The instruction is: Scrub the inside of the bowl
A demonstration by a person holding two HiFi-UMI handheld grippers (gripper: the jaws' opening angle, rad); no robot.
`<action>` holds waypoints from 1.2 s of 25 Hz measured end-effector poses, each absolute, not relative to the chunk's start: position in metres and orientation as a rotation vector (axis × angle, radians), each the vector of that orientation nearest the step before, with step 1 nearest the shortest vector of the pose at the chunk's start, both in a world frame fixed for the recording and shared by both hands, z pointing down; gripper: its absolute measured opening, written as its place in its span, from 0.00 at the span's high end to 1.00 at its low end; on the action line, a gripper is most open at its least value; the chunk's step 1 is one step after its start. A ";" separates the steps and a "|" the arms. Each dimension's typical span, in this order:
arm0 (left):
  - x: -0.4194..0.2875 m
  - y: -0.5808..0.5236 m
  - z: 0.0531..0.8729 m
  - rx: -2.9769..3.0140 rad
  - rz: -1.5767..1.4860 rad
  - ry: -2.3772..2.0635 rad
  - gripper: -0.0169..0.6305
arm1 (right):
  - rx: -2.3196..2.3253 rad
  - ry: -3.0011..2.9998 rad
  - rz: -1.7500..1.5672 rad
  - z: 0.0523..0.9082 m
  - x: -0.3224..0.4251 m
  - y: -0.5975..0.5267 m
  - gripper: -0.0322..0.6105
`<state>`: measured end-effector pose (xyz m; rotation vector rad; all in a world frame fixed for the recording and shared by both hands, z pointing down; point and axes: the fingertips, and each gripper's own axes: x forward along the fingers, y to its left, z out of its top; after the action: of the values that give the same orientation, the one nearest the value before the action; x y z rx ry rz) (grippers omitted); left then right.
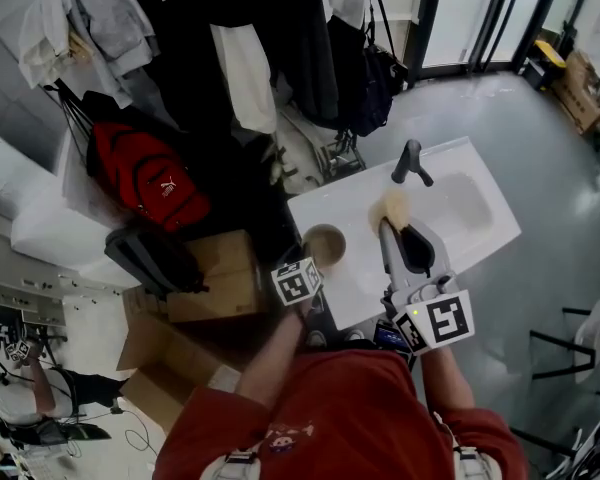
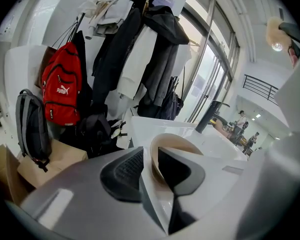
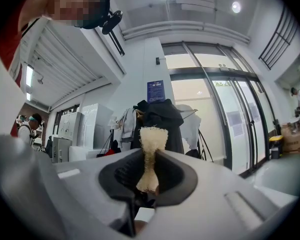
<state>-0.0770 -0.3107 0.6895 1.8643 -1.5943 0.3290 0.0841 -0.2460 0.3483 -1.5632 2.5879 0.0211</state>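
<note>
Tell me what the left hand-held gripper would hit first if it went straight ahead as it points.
The bowl: its rim stands between the open jaws of the left hand-held gripper, so the wall would likely slide deeper in. Beyond lies the white counter, depth unclear.

Support surface: a white counter (image 1: 352,213) with a moulded basin (image 1: 467,203) toward the person's right and a dark tap (image 1: 412,163) at its rear edge. A tan bowl (image 1: 325,245) stands upright near the counter's left front corner, apparently resting directly on the bare top, apart from the basin.
</note>
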 end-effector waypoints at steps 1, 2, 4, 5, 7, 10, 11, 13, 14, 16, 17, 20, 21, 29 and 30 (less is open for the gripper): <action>-0.077 -0.311 0.690 1.865 0.330 -1.592 0.81 | -1.564 2.588 0.021 0.348 0.084 -0.246 0.87; -0.077 -0.311 0.690 1.864 0.330 -1.590 0.79 | -1.564 2.589 0.021 0.349 0.083 -0.246 0.87; -0.078 -0.310 0.690 1.862 0.327 -1.590 0.75 | -1.563 2.590 0.020 0.349 0.083 -0.246 0.87; -0.078 -0.310 0.689 1.862 0.324 -1.590 0.74 | -1.564 2.590 0.020 0.350 0.083 -0.247 0.87; -0.078 -0.311 0.686 1.869 0.319 -1.589 0.72 | -1.567 2.589 0.018 0.350 0.083 -0.247 0.87; -0.077 -0.311 0.682 1.882 0.312 -1.594 0.69 | -1.569 2.588 0.015 0.351 0.084 -0.247 0.87; -0.076 -0.311 0.680 1.886 0.308 -1.597 0.69 | -1.569 2.587 0.016 0.351 0.085 -0.247 0.87; -0.076 -0.312 0.674 1.903 0.302 -1.608 0.68 | -1.570 2.585 0.017 0.350 0.084 -0.247 0.87; -0.077 -0.313 0.670 1.915 0.303 -1.616 0.68 | -1.570 2.584 0.018 0.350 0.084 -0.247 0.87; -0.077 -0.314 0.662 1.940 0.303 -1.634 0.68 | -1.569 2.583 0.019 0.350 0.084 -0.248 0.87; -0.078 -0.314 0.658 1.951 0.300 -1.644 0.68 | -1.568 2.583 0.019 0.350 0.083 -0.248 0.87; -0.082 -0.315 0.643 1.987 0.285 -1.671 0.67 | -1.566 2.580 0.018 0.350 0.083 -0.249 0.87; -0.083 -0.315 0.636 2.001 0.275 -1.681 0.67 | -1.566 2.578 0.018 0.350 0.083 -0.249 0.87; -0.080 -0.318 0.536 2.208 0.096 -1.790 0.67 | -1.573 2.561 0.015 0.349 0.085 -0.255 0.87; -0.078 -0.317 0.521 2.238 0.069 -1.801 0.67 | -1.573 2.561 0.019 0.348 0.085 -0.255 0.87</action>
<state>-0.0783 -0.3165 0.5209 2.2376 -1.8014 0.0688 0.0851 -0.2548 0.3478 -1.5729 2.5607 0.0188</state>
